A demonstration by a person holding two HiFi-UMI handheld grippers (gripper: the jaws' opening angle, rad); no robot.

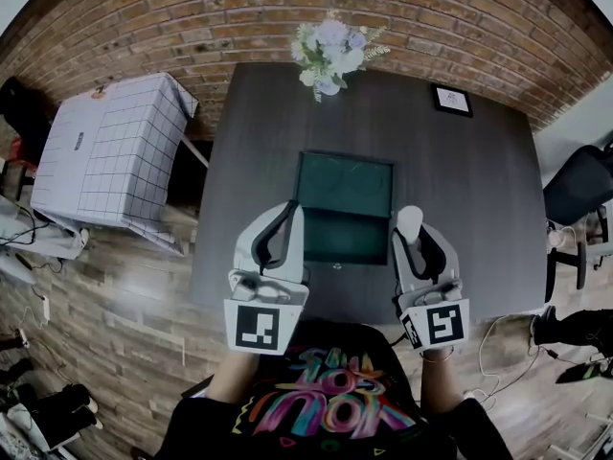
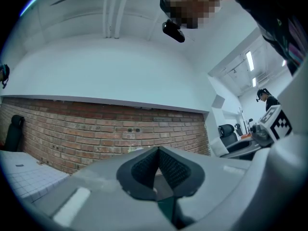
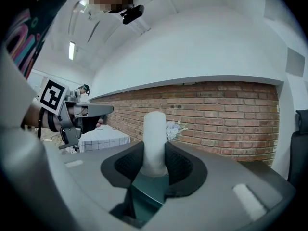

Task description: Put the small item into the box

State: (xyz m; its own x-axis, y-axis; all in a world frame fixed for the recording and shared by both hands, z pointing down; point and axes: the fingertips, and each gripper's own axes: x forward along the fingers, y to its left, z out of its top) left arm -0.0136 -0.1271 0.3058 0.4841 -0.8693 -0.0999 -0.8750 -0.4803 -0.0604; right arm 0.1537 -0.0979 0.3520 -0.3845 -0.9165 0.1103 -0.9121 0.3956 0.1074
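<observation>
An open dark-green box sits in the middle of the dark table. My right gripper hovers at the box's near right corner, shut on a small white cylinder that stands upright between the pads. In the right gripper view the cylinder rises above the jaws of that gripper, with green of the box below. My left gripper is at the box's near left corner. In the left gripper view its pads meet at the tip with nothing between them.
A bunch of pale flowers stands at the table's far edge, a small framed card at the far right. A side table with a checked cloth is on the left, an office chair on the right. A brick wall runs behind.
</observation>
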